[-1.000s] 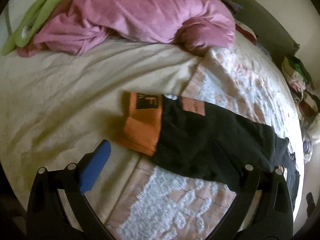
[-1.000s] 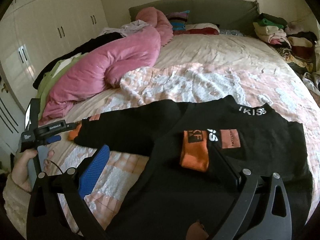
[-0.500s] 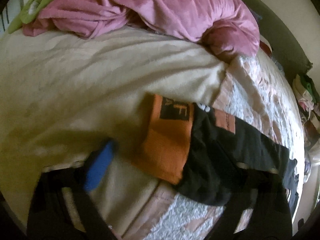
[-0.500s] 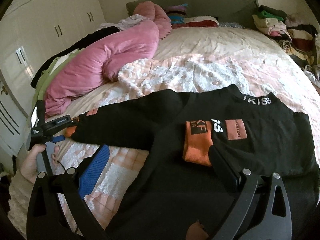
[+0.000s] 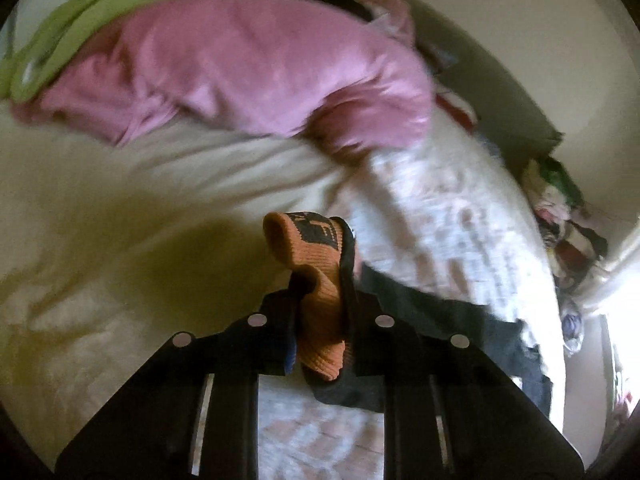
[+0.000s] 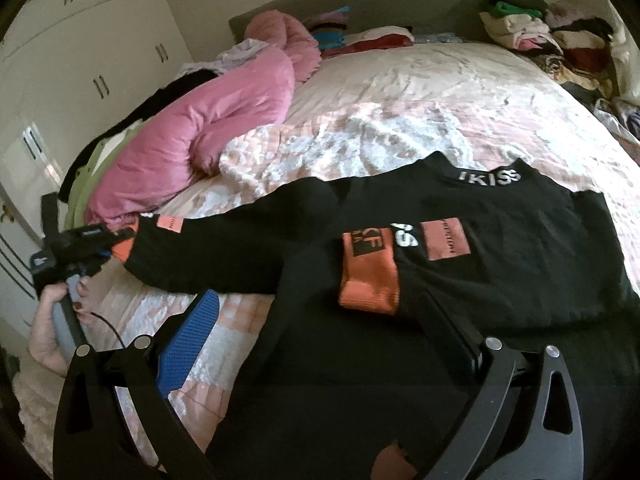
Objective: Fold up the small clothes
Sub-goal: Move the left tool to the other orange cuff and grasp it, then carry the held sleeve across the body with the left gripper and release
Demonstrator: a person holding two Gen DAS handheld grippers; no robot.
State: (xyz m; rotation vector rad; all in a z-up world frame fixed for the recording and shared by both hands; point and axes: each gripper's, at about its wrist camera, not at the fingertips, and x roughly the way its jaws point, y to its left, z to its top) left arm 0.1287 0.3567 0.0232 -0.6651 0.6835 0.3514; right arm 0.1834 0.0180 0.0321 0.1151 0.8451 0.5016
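Bedroom scene: your work surface is a bed [image 6: 420, 92] spread with a pink-and-white quilt [image 6: 328, 148], with white wardrobe doors [image 6: 92, 60] to the left and a stack of folded clothes [image 6: 532, 28] at the far right corner. On the quilt lies the black sweatshirt [image 6: 500, 248], its body flat, its white-lettered collar toward the headboard, and one sleeve folded across the chest so that its orange cuff [image 6: 368, 284] rests on the black fabric. Its other sleeve [image 6: 224, 252] stretches out to the left, toward a rolled pink duvet [image 6: 208, 128]. Your left gripper [image 5: 320, 312] has its jaws pressed together on that sleeve's orange cuff [image 5: 316, 272], which stands bunched and raised off the bed; this view is blurred, so how high it sits is uncertain. Your left hand [image 6: 60, 312] shows in the right wrist view at the bed's left edge. Your right gripper [image 6: 320, 328] hovers over the sweatshirt's lower body with jaws spread wide, holding nothing, the blue pad [image 6: 188, 344] over the quilt.
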